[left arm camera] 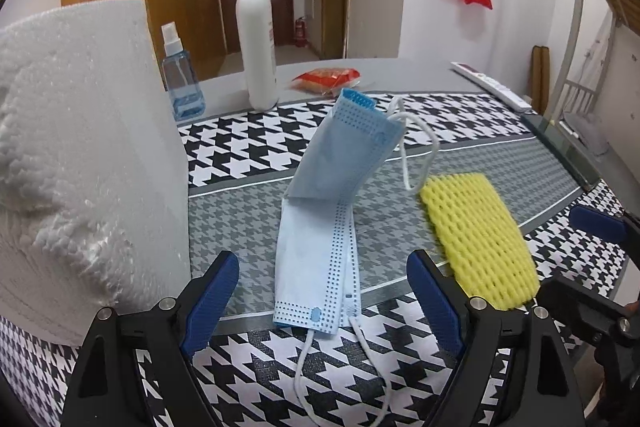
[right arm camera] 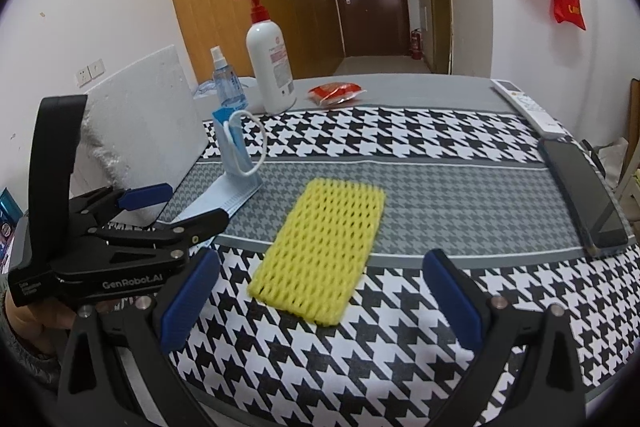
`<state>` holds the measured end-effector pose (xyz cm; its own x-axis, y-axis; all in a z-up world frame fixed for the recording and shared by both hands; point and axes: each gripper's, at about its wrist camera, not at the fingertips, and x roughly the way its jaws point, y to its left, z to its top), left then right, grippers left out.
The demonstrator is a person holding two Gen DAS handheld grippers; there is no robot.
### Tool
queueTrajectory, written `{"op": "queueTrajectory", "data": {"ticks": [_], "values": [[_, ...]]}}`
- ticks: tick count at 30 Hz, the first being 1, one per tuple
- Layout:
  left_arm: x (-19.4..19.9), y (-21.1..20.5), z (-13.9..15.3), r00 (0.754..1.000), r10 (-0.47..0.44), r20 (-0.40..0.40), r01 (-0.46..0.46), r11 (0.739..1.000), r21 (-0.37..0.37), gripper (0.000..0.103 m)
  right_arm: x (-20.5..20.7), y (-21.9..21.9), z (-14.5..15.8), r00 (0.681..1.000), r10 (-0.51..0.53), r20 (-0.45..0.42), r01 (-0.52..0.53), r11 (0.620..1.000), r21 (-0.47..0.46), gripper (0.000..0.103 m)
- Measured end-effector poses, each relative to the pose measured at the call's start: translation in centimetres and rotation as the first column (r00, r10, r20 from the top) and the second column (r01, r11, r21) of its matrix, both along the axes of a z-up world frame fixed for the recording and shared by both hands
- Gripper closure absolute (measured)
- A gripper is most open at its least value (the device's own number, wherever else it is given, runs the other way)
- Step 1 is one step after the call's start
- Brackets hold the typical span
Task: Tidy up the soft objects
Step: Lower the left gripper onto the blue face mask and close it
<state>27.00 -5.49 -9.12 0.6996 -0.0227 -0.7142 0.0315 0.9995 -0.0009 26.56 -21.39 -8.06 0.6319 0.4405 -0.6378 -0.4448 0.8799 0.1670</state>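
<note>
A light blue face mask (left arm camera: 316, 259) lies on the checked tablecloth (left arm camera: 280, 359), folded, with its far half (left arm camera: 348, 147) propped up and its white ear loops trailing. My left gripper (left arm camera: 322, 267) is open, and the mask's near end sits between its blue pads without touching them. To the right lies a yellow foam net sleeve (left arm camera: 476, 239), flat on the cloth. In the right wrist view this sleeve (right arm camera: 320, 251) lies just ahead of my right gripper (right arm camera: 322, 259), which is open and holds nothing. The left gripper (right arm camera: 180, 205) and the mask (right arm camera: 236, 163) show at the left there.
A big white foam block (left arm camera: 80, 147) stands close on the left. At the back stand a blue spray bottle (left arm camera: 182, 75), a white pump bottle (left arm camera: 256, 47) and a red packet (left arm camera: 328, 79). A remote (right arm camera: 528, 107) and a dark phone (right arm camera: 580, 187) lie along the right table edge.
</note>
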Motion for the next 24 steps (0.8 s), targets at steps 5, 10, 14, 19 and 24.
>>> {"op": "queueTrajectory", "data": {"ticks": [5,10,14,19,24], "values": [[0.5,0.2,-0.4,1.0,0.003,-0.029,-0.003,1.0,-0.008,0.022,0.2,0.1,-0.3,1.0,0.004,-0.009,-0.004,1.0,0.001,0.0],[1.0,0.2,-0.9,0.997,-0.009,-0.076,0.008,1.0,-0.016,0.03,0.8,0.5,-0.3,1.0,0.016,-0.013,-0.016,1.0,0.002,0.0],[1.2,0.2,-1.1,0.995,-0.016,-0.096,0.014,1.0,-0.021,0.034,1.0,0.7,-0.4,1.0,0.02,-0.015,-0.02,1.0,0.0,0.0],[1.2,0.1,-1.1,0.995,-0.022,-0.095,0.02,1.0,-0.023,0.036,1.2,0.5,-0.5,1.0,0.016,-0.018,-0.016,1.0,0.006,0.0],[1.3,0.2,-1.0,0.996,-0.02,-0.086,0.019,1.0,-0.017,0.061,1.4,0.7,-0.8,0.999,0.019,-0.026,-0.019,1.0,-0.001,0.0]]}}
